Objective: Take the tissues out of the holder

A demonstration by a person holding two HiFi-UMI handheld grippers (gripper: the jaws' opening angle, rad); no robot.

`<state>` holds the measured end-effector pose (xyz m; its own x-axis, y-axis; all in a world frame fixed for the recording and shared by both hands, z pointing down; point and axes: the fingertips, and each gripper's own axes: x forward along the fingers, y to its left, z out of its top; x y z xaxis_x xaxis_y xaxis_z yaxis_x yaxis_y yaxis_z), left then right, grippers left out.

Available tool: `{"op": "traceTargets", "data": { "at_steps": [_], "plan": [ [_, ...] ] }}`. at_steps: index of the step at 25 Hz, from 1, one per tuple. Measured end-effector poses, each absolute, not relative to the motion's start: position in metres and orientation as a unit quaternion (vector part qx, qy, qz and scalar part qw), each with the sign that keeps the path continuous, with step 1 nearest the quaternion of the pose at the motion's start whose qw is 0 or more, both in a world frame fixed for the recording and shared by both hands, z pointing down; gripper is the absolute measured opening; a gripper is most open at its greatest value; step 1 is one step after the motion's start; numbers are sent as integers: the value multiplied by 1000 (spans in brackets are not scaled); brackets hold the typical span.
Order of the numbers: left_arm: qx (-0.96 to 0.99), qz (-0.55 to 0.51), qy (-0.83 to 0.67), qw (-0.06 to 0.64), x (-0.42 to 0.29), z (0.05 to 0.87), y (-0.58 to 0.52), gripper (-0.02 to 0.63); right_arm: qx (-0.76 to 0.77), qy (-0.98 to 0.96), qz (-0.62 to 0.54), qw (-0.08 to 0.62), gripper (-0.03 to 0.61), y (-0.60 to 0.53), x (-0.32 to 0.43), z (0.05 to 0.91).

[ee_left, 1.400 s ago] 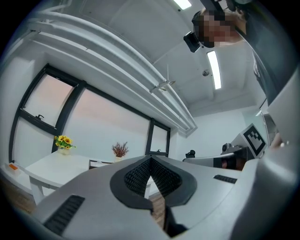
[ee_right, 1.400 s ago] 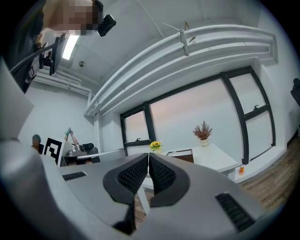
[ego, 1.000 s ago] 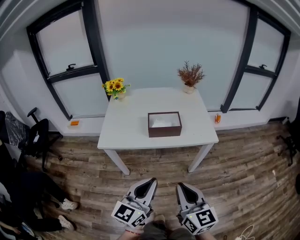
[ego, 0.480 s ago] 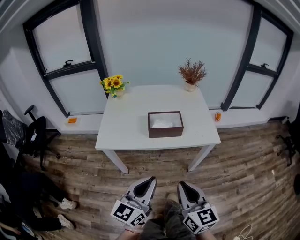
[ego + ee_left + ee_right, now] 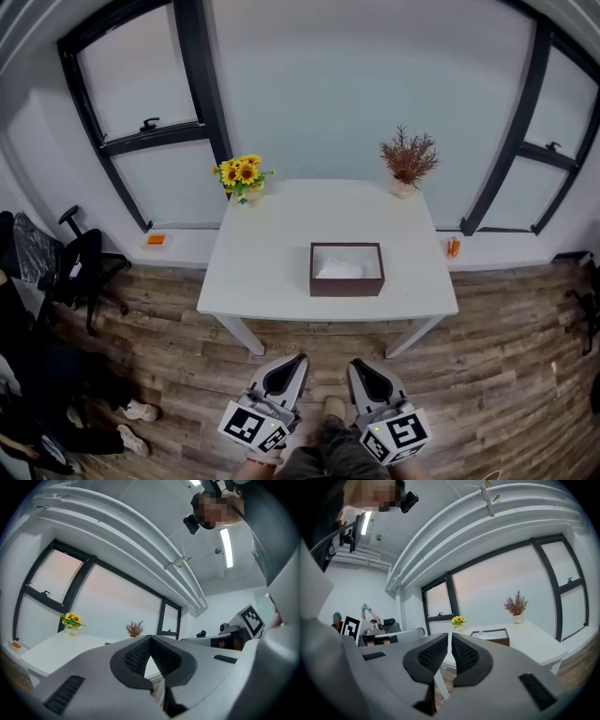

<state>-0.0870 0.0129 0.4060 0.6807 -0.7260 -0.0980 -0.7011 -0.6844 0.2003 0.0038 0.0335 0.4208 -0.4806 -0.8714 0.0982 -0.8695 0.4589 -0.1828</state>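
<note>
Both left hand-held gripper and right hand-held gripper, jaws together, nearer the holder than before.

Holder on table, tissues inside, sunflowers back-left, dried sprig back-right

Wood-plank floor under left gripper and right gripper. White table ahead of both, against pale wall. Dark-framed window ahead-left of left gripper, second window ahead-right of right gripper. Sunflowers at table's far left corner, dried plant at far right. Black chair well left of left gripper. Strip light on ceiling above
</note>
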Motion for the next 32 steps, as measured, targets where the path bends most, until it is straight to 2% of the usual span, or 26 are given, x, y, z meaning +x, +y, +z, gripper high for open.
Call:
{"op": "traceTargets", "data": {
  "at_steps": [17, 32],
  "plan": [
    [929, -79, -352, 87, -18, 420, -101, 8, -502, 855, -122, -40, 6, -77, 52, 436],
    [923, -57, -363, 112, -10, 449, -145, 8, -477, 863, -149, -69, 8, -129, 51, 453]
  ]
}}
